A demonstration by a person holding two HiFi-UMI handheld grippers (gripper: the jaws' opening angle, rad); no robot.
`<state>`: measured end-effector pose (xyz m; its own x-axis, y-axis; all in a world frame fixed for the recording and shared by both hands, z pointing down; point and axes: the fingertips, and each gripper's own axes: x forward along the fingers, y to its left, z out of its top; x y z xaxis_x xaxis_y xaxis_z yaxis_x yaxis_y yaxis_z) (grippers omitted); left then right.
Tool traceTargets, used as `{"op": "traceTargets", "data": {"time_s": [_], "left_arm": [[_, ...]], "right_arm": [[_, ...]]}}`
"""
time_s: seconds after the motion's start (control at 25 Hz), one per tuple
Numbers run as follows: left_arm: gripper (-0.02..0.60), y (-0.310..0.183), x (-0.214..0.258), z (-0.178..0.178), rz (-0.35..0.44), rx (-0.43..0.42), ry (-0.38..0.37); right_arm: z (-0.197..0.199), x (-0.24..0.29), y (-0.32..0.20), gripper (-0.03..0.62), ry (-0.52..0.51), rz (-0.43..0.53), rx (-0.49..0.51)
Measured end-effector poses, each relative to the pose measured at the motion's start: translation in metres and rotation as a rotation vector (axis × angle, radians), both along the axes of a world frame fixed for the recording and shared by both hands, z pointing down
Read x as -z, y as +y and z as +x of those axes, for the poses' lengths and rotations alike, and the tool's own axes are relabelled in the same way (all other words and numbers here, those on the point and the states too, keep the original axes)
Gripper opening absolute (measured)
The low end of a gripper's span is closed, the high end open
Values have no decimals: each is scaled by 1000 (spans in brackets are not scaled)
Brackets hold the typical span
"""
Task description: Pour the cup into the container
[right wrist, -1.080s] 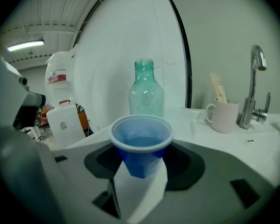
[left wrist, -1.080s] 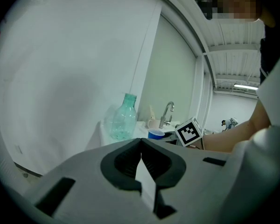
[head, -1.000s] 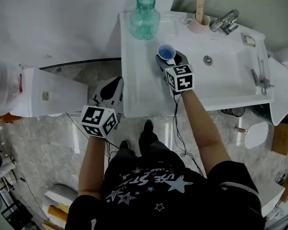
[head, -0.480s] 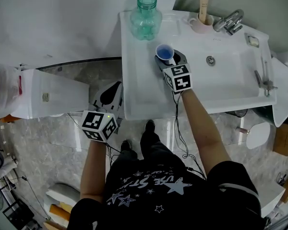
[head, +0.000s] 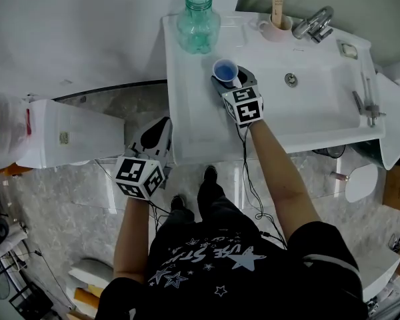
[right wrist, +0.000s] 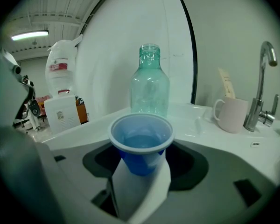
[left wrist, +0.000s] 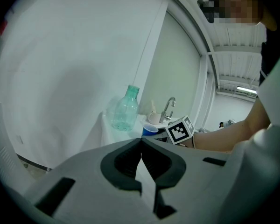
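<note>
My right gripper (right wrist: 140, 171) is easing open, with its white pads (right wrist: 119, 183) against the lower wall of the blue cup (right wrist: 141, 136). The cup is thin plastic, tapered with a rolled rim, and stands upright on the glossy white sink counter (head: 193, 105) just before the ribbed teal bottle (right wrist: 150, 85). My left gripper (left wrist: 141, 146) is clenched on nothing, held low beside the counter. The red label on the white jug (head: 0, 129) is too blurred to read.
</note>
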<state>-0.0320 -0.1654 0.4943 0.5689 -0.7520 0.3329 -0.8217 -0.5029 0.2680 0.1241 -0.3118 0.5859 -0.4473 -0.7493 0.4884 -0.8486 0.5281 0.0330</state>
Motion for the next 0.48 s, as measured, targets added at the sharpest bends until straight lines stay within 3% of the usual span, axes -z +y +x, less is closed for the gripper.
{"op": "traceTargets", "data": {"time_s": [0.04, 0.16, 0.36, 0.48], "left_arm": [[12, 1, 0, 1, 0, -5, 1], [12, 5, 2, 1, 5, -18, 10], [12, 12, 9, 2, 26, -45, 29], [12, 19, 14, 2, 38, -63, 49]], "right_arm": [[1, 0, 0, 289, 7, 3, -4], [4, 2, 6, 380, 7, 11, -16], [17, 9, 32, 377, 6, -1, -61], [26, 19, 53, 311, 2, 2, -105]]}}
